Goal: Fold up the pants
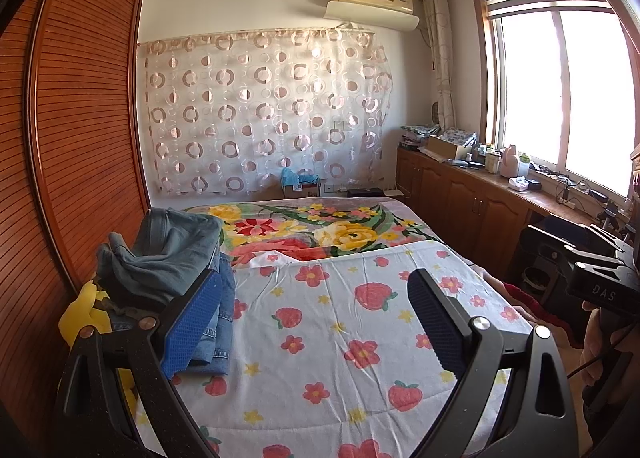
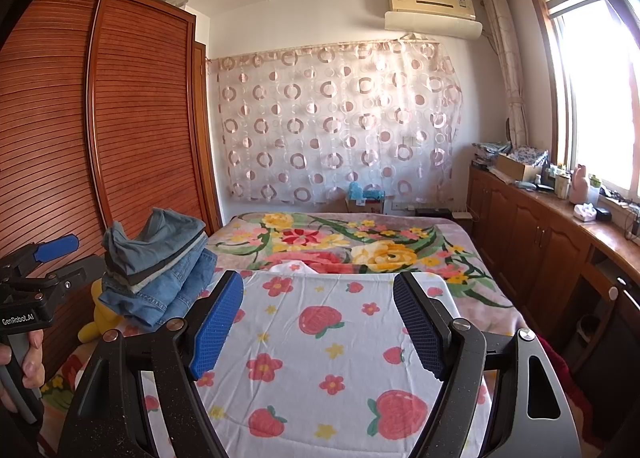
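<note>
Bed w/ strawberry-print sheet fills lower centre of both views. Pants pile, mid-left of right-wrist frame: grey-blue pair on top, denim under, against wardrobe. Left gripper & right gripper: jaws wide apart, nothing betw. pads, both hovering over sheet, clear of pile. Judgement: fabric soft, limp, denim heavier; top pair prob. slides off. Best pinch at waistband edge, one layer only.

Tools – two; bedcovers – two; pants – one stack, count unclear
</note>
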Motion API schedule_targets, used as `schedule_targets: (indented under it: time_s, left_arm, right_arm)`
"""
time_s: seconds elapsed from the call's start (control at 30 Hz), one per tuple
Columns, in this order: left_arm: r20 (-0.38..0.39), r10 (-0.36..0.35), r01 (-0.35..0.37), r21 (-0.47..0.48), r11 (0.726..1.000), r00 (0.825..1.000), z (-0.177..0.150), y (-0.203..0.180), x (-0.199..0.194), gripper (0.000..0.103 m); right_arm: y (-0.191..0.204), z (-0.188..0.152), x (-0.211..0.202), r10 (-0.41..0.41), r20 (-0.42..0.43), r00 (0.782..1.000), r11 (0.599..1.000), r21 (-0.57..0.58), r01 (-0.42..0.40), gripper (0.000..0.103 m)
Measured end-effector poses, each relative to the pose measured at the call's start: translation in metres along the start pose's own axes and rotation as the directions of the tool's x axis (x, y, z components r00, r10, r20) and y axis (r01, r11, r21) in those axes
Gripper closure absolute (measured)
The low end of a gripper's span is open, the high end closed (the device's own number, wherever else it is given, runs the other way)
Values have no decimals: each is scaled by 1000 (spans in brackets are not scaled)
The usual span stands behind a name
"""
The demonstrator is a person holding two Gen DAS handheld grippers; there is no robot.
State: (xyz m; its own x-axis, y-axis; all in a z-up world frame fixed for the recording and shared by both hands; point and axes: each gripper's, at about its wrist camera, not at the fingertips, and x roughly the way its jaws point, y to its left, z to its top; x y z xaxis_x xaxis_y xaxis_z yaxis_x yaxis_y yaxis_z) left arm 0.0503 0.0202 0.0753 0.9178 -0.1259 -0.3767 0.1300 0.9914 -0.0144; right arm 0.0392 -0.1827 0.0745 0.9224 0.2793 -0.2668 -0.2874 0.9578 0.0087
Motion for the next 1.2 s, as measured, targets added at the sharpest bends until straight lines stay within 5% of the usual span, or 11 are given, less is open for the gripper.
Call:
schedule_targets:
  time_s: [1.2]
  left_arm:
    - [1,2,-2,-1,1000,1000,-1,0,1,8]
  right_arm:
    - [-2,2,-1,-1,1,1000,1000,0,1,23]
